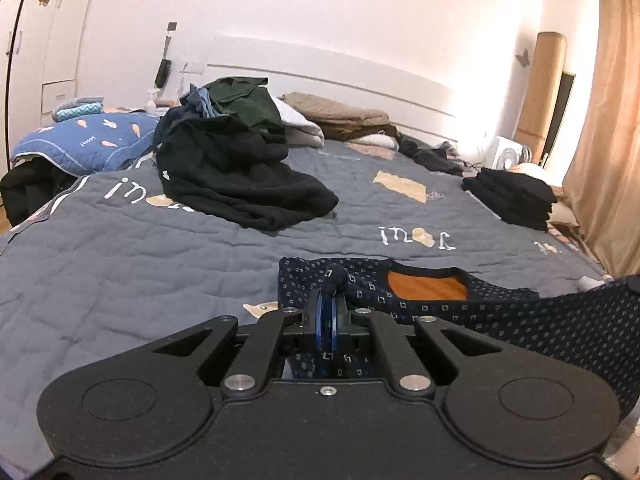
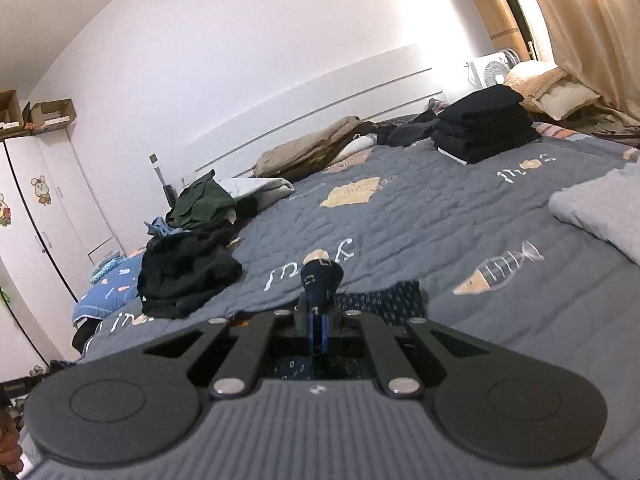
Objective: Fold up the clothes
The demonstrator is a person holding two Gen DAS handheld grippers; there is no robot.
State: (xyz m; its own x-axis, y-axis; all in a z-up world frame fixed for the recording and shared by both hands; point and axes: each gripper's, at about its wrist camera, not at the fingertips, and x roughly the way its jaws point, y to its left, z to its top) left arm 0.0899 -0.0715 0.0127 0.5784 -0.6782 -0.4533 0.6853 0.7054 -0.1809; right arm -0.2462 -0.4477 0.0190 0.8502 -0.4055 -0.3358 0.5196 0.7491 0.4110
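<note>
i clamp both grippers on navy top point(image 1: 500, 312): left gripper point(image 1: 329, 300) pinches bunched fabric beside collar, right gripper point(image 2: 318, 312) pinches another bunch. top spans between them along bed's point(image 1: 120, 264) near edge, sagging; neither nearer.

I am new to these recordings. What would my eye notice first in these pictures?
First, the navy patterned garment with an orange lining, pinched by both the left gripper and the right gripper over the grey quilt. Behind lies a loose heap of dark clothes, and a folded black stack sits farther right.
</note>
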